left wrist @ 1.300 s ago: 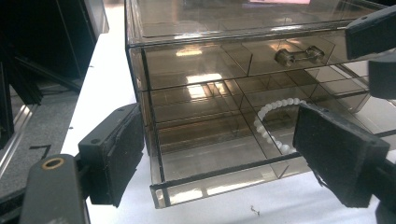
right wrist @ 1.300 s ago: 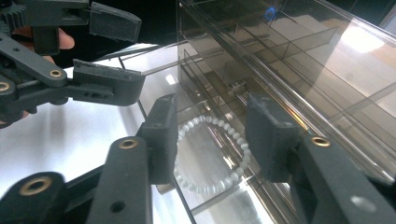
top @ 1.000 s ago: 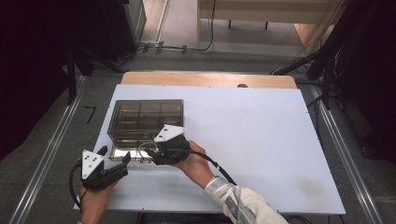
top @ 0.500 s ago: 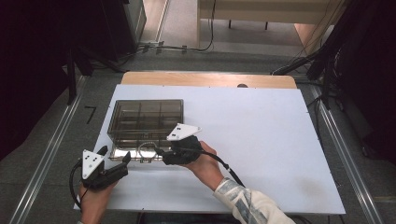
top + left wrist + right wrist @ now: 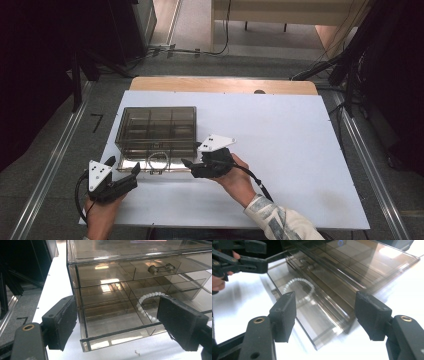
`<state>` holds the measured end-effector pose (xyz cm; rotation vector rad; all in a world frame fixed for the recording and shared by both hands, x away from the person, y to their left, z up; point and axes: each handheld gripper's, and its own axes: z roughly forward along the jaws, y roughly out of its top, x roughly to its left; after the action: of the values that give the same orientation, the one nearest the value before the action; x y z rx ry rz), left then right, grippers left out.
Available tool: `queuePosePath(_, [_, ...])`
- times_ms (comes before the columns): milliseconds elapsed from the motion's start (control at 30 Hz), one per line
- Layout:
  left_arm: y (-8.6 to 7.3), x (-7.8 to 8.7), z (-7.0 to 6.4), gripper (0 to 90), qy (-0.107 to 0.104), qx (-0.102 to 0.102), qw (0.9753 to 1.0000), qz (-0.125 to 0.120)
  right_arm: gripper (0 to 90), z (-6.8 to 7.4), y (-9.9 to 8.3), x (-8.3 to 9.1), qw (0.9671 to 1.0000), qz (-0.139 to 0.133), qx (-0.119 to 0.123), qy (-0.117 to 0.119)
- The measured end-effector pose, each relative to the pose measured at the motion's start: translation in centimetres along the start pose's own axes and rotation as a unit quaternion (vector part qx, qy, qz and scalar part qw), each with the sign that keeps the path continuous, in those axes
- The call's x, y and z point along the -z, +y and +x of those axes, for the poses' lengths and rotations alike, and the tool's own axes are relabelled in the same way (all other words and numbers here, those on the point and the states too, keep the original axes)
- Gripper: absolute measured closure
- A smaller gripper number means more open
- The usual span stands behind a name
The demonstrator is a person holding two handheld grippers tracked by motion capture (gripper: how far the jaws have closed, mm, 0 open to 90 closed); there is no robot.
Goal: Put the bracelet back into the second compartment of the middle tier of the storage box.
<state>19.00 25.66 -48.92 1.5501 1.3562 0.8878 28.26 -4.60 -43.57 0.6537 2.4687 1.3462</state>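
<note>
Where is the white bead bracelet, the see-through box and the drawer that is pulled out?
white bead bracelet (image 5: 147,305), left gripper view, on its beaded curve.
see-through box (image 5: 157,117), high view, on its top panel.
pulled-out drawer (image 5: 115,339), left gripper view, on its front wall.

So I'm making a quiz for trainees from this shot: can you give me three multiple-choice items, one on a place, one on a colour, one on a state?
1. Where does the bead bracelet lie?
A. in the pulled-out bottom drawer
B. on top of the box
C. on the floor

2. What colour is the bracelet?
A. red
B. white
C. black

3. How do the jaws of the left gripper stand?
A. shut on the bracelet
B. shut on the drawer handle
C. open, holding nothing

Answers:
1 A, the beads show through the clear wall of the slid-out drawer of the smoky plastic box.
2 B, the ring of beads is white in both gripper views.
3 C, the pads stand wide apart before the drawer.
</note>
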Motion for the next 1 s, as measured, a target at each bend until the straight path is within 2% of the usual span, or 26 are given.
queuePosePath(233, [0.0,0.0,0.0,17.3,0.000,0.001,1.0000,0.000,30.6,-1.1,-1.6,1.2,0.9998,0.011,-0.004,-0.013])
queuePosePath(400, [0.0,0.0,0.0,17.3,0.000,0.000,1.0000,0.000,29.3,-2.3,-3.1,2.7,0.9989,0.013,-0.016,-0.042])
queuePosePath(633, [0.0,0.0,0.0,17.3,0.002,0.001,1.0000,0.000,29.2,-3.7,-4.7,4.8,0.9969,0.012,-0.020,-0.075])
queuePosePath(733, [0.0,-0.1,0.0,17.3,0.003,0.001,1.0000,0.001,28.0,-4.9,-5.9,6.5,0.9948,0.015,-0.035,-0.095])
queuePosePath(867, [0.0,-0.1,-0.1,17.3,0.003,0.000,1.0000,-0.001,27.0,-5.7,-7.0,7.6,0.9927,0.021,-0.047,-0.109])
queuePosePath(1000, [0.0,-0.1,-0.1,17.3,0.004,-0.001,1.0000,0.002,23.1,-7.0,-8.8,9.2,0.9879,0.033,-0.064,-0.137])
